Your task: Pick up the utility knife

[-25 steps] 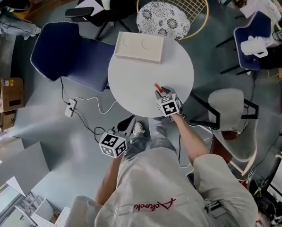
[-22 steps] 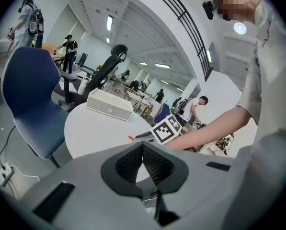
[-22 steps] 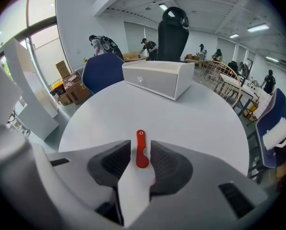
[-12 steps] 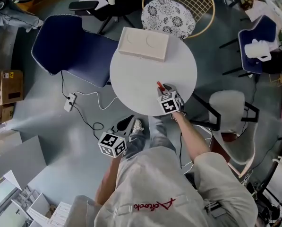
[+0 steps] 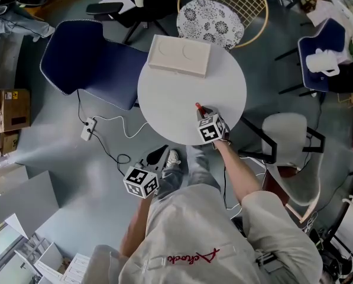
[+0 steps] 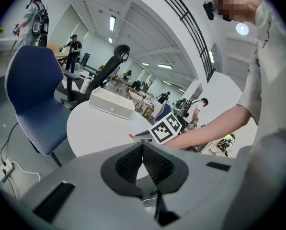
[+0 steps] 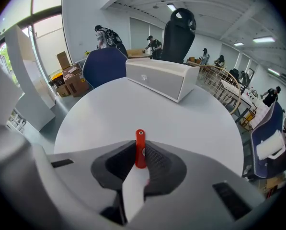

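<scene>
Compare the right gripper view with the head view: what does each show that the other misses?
Right gripper view only: the right tongs, which have just been closing, pads pressing both sides of the utility knife. Head view only: the left tongs held off the round white table, over the floor. Both: the table, the beige box, the knife's red end.

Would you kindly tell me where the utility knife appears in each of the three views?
Head view: the utility knife, red tip showing at the right gripper, centre.
Left gripper view: its red tip, just left of centre.
Right gripper view: low centre, between jaws that have just been closing.
Shared landmark: the white box.
</scene>
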### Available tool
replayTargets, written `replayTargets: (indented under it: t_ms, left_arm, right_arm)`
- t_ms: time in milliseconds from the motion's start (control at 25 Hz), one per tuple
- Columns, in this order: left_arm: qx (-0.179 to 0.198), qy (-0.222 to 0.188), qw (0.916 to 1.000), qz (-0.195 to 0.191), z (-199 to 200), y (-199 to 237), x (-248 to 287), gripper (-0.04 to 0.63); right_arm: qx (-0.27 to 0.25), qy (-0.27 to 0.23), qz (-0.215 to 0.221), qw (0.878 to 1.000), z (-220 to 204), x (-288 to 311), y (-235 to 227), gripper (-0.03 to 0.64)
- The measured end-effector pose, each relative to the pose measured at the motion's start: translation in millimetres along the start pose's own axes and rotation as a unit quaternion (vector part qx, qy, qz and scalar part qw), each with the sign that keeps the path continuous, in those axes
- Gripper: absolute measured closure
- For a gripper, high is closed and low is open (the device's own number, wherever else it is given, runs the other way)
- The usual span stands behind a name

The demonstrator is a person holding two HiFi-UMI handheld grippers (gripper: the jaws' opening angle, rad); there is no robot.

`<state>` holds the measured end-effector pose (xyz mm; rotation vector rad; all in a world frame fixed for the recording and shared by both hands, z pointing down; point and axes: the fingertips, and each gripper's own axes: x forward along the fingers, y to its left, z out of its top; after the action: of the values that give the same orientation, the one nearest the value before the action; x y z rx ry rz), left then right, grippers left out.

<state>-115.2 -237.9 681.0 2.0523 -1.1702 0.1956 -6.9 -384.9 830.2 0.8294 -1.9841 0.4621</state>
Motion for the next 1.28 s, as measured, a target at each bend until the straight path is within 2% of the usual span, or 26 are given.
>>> replayTargets:
  t_ms: [320,800,1080,1280]
  left_arm:
    - [0.008,0.000,1.0000,-0.003,0.7,-1.6,-3.5,0.583]
    - [0.055,-0.024,0.9977,-0.029,31.1,-14.8,-5.6,0.583]
    - [0.093,-0.048,0.9930,-0.055,62.9,-32.5,-6.3,0.583]
    - [0.115,-0.057,0.9889,-0.076,71.7,-44.7,-9.5,0.583]
  right_arm:
    - [-0.017,0.007,0.018,1.000,3.4,-0.7,0.9,0.552]
    - [-0.019,-0.064,-0.020,0.998,45.1,-47.5,2.8,0.552]
    - [-0.015,-0.105,-0.046,0.993,73.3,-87.3,-0.1,0.552]
    - [-0.008,-0.138,-0.064,0.988,82.5,-123.0,9.9,0.552]
